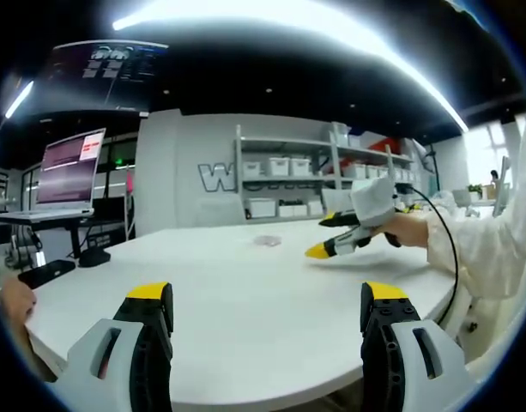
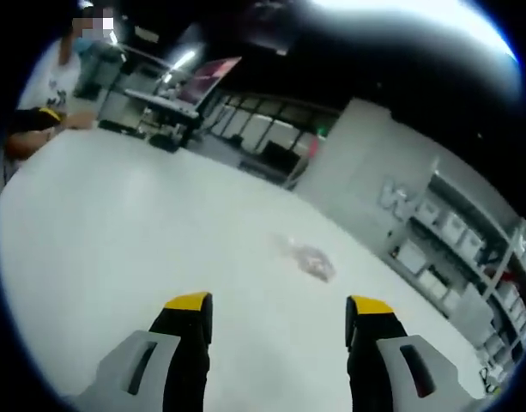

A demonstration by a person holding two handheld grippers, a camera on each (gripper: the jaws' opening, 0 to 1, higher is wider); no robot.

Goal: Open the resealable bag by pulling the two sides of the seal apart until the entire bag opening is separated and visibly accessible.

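Small clear plastic resealable bag (image 2: 307,257) lies flat mid white desk (image 2: 117,232), well ahead of both tongs. Left tongs (image 1: 267,300) apart, empty; right tongs (image 2: 280,309) apart, empty. Bag likely light, floppy, slippery; pinch each seal lip.

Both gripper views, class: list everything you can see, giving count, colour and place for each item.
resealable bag: one, clear, lying flat mid-table, beyond both tools.
table: one, white, under everything.
laptop: one, pinkish screen, on a stand beside the table.
shelving: one unit, white bins, against the back wall.
dark object: one, black, at the table edge.
right tool: one, yellow-tipped, hand-held over the table.
left tool: one, yellow-tipped, jaws apart, nothing between them.
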